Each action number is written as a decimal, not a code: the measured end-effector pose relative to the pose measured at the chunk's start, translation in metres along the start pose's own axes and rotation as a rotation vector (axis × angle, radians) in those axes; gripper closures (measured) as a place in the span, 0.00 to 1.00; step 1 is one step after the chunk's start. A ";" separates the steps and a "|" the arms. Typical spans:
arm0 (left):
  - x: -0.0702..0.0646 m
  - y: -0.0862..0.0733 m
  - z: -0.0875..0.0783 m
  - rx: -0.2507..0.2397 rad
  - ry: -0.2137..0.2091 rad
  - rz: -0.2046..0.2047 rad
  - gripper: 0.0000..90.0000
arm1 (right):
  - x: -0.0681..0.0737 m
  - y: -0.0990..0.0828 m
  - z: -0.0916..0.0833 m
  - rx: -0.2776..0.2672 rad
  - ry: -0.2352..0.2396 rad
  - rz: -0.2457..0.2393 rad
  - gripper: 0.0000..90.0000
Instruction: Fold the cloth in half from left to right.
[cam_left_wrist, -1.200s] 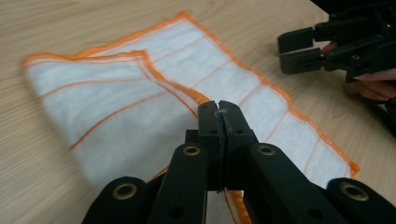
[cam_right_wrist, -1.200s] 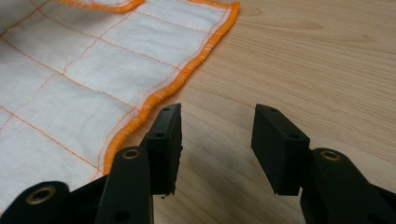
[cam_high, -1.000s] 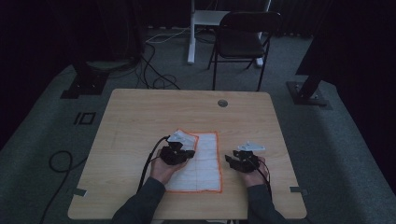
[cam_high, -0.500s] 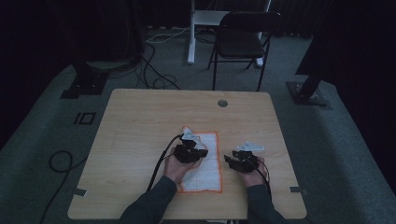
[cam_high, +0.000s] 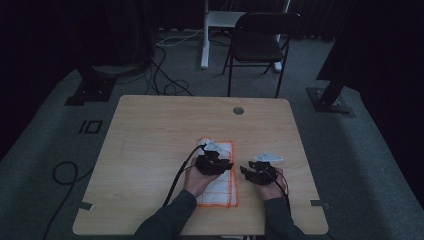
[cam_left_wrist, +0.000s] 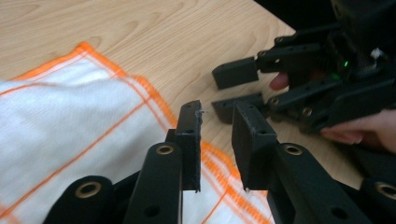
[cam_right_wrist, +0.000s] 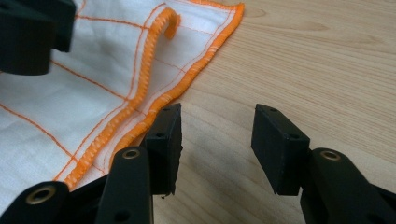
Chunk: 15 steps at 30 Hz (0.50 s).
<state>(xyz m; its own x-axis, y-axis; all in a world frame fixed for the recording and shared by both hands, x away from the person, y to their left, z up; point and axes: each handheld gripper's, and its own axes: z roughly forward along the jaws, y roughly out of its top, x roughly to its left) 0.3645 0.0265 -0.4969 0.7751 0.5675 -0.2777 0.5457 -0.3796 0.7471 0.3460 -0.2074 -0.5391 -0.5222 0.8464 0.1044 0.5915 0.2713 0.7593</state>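
Note:
A white cloth (cam_high: 220, 189) with orange edging and grid lines lies folded on the wooden table (cam_high: 150, 130), near its front edge. My left gripper (cam_high: 230, 166) hovers over the cloth's right edge (cam_left_wrist: 154, 93). In the left gripper view its jaws (cam_left_wrist: 217, 122) stand a little apart with nothing between them. My right gripper (cam_high: 246, 171) sits just right of the cloth, facing the left one, and appears ahead in the left gripper view (cam_left_wrist: 236, 88). Its jaws (cam_right_wrist: 215, 126) are open over bare wood beside the doubled orange hem (cam_right_wrist: 140, 107). A curled corner (cam_right_wrist: 169, 18) lies on top.
A black cable (cam_high: 177, 175) trails from my left gripper toward the front edge. A round grommet (cam_high: 238, 110) sits at the table's back right. A dark folding chair (cam_high: 260, 45) and stand bases are on the floor behind. Bare wood lies left and behind the cloth.
My left gripper swept rightward across the cloth from its left side. The cloth now looks narrower, folded over toward its right edge. The right gripper stayed in place.

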 end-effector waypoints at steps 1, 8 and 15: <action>0.001 -0.002 -0.003 0.005 0.006 0.009 0.80 | 0.000 0.000 0.000 0.002 0.000 0.000 0.59; 0.001 -0.016 -0.020 0.016 0.063 0.041 0.79 | 0.006 0.012 0.003 -0.020 0.004 -0.023 0.67; 0.009 -0.030 -0.031 0.021 0.096 0.031 0.78 | 0.007 0.029 0.011 -0.038 -0.010 -0.039 0.73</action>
<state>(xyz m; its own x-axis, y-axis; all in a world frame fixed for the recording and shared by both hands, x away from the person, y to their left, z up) 0.3446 0.0659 -0.5031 0.7585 0.6219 -0.1947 0.5288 -0.4129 0.7415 0.3663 -0.1888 -0.5229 -0.5378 0.8403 0.0681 0.5472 0.2865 0.7864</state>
